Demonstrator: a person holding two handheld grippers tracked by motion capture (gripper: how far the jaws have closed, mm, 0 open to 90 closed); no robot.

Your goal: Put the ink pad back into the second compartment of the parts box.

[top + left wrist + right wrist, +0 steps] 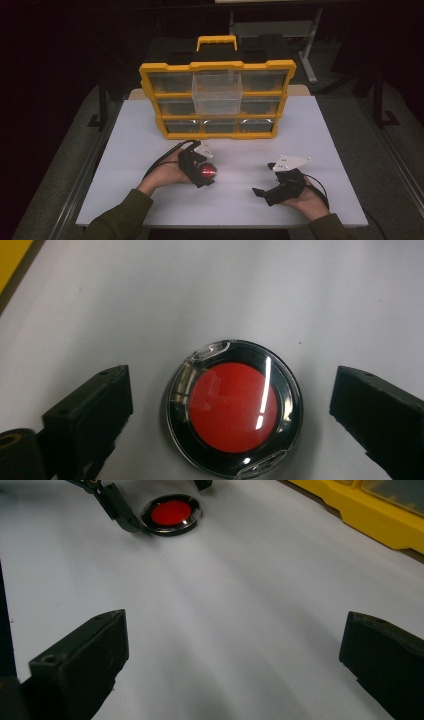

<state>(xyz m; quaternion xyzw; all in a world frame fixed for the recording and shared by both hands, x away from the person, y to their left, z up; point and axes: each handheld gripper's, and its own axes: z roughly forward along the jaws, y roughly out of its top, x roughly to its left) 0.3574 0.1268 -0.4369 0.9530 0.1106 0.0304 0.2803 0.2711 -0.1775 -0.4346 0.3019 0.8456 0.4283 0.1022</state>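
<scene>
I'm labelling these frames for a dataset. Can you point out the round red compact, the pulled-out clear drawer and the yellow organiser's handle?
Round red compact with clear lid (pixel 232 407): left gripper view, middle of red disc.
Pulled-out clear plastic drawer (pixel 217 93): high view, front face.
Yellow carry handle (pixel 216 39): high view, top bar.

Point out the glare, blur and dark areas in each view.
High view: the white table is brightly lit and the surroundings are nearly black. Left gripper view: white glare streaks cross the clear lid of the red compact, and the near jaws are soft. Right gripper view: the yellow organizer is blurred at the corner.
</scene>
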